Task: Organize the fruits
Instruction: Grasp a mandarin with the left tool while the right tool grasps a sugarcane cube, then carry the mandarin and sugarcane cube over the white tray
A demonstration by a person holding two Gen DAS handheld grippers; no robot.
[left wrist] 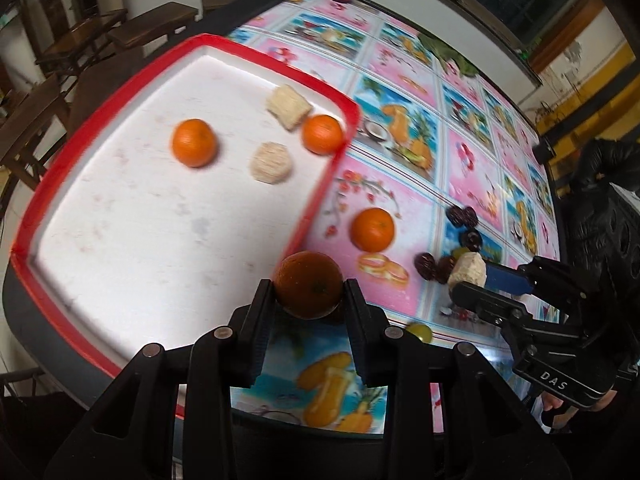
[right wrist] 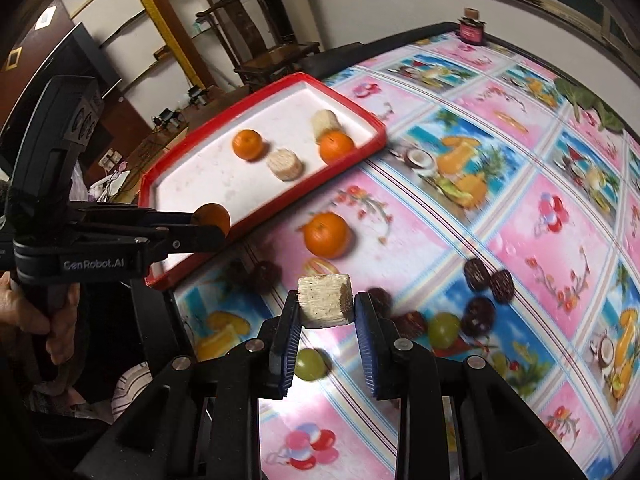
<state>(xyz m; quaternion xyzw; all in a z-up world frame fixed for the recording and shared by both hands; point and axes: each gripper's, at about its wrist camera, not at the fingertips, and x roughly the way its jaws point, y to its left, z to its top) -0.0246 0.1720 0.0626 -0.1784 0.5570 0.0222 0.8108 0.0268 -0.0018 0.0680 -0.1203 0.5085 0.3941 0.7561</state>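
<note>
In the left wrist view, the red tray (left wrist: 316,200) fills the upper left; the left claw (left wrist: 308,292) pinches an orange (left wrist: 309,285) at lower centre, just right of the tray's rim. At far right, the right claw (left wrist: 466,280) pinches a pale cake block (left wrist: 467,272) above the table (left wrist: 400,152), farther from the tray.

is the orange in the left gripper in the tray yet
Not yet. The orange is clamped in the left gripper, beside the tray's red rim.
</note>
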